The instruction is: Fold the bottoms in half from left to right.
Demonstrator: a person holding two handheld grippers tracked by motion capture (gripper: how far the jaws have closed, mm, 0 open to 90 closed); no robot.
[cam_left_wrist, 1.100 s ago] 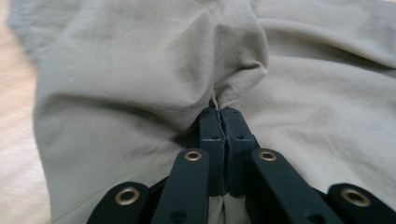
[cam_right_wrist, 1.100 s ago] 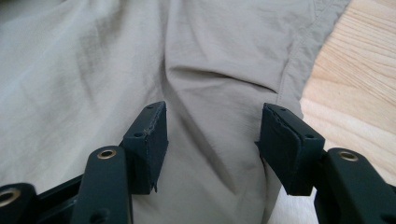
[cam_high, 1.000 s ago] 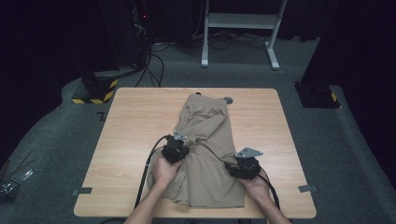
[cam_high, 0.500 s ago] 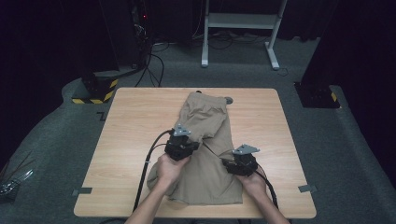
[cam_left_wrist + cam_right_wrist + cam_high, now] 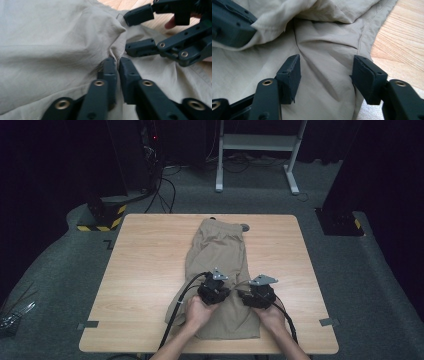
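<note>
Tan shorts [image 5: 220, 265] lie on the wooden table [image 5: 145, 270], running from the upper middle of the high view down to the lower middle, waistband at the far end.

The left gripper [image 5: 214, 290] sits over the lower half of the shorts, just left of the right gripper [image 5: 257, 295], each in a hand [image 5: 197, 312] that enters from the bottom edge. In the left gripper view the jaws stand almost together, pinching a raised fold of cloth [image 5: 115, 53] at the centre of the frame; they have just been opening a little, with the fabric still caught between the pads. The other gripper shows at the upper right of that view, its jaws spread.

In the right gripper view the right gripper [image 5: 325, 75] has its jaws wide apart, low over flat fabric [image 5: 324, 47] at mid-frame, gripping nothing. The hem curves down the right side, with bare table [image 5: 402, 42] beyond it. A corner of the left gripper shows at the upper left.
</note>
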